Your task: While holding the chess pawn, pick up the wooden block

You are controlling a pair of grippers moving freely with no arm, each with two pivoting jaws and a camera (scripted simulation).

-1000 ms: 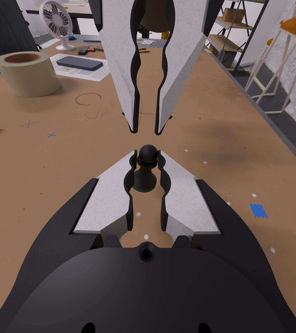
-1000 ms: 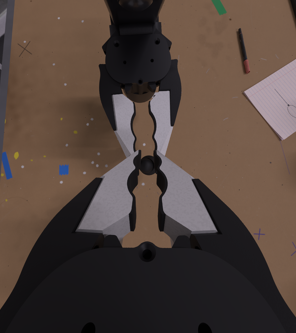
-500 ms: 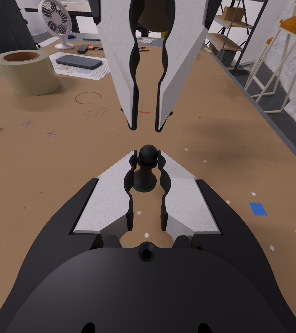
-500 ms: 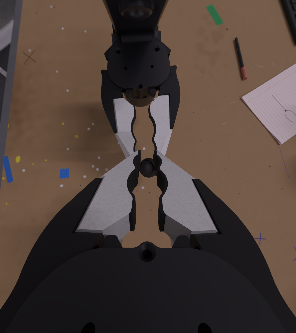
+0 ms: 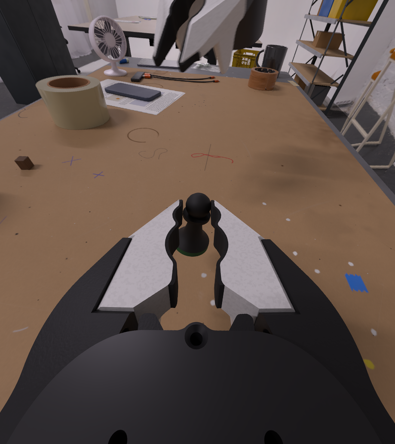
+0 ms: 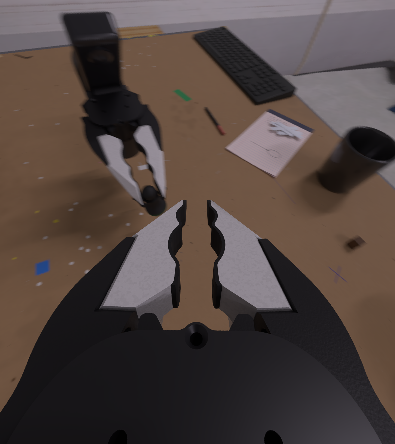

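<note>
Pulling my right gripper (image 6: 196, 201) up and away from the chess pawn (image 5: 196, 223), where it hovered a second ago, I carry it narrowly parted and empty. The small wooden block (image 5: 24, 162) sits far left beside the beige tape roll (image 5: 74, 101). My left gripper (image 5: 197, 204) clamps the smooth black pawn's round head, on the brown tabletop (image 5: 275, 125).
</note>
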